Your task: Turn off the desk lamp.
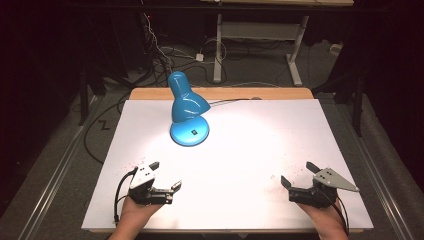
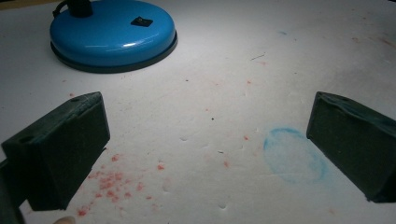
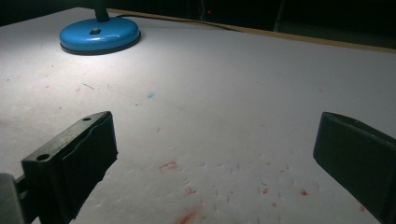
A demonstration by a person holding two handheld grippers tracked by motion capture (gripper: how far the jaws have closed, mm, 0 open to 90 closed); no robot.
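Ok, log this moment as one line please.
left hand-held gripper: open, empty | right hand-held gripper: open, empty | blue desk lamp: lit, upright, untouched, far side of white table

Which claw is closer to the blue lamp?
The left claw is closer. It sits just in front of the blue desk lamp on the table's left side, while the right claw is far across the white board. Both are open and empty.

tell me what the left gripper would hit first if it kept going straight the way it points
Probably the lamp base: it sits ahead of the open left gripper, slightly off to one side, with only bare white table sheet between.
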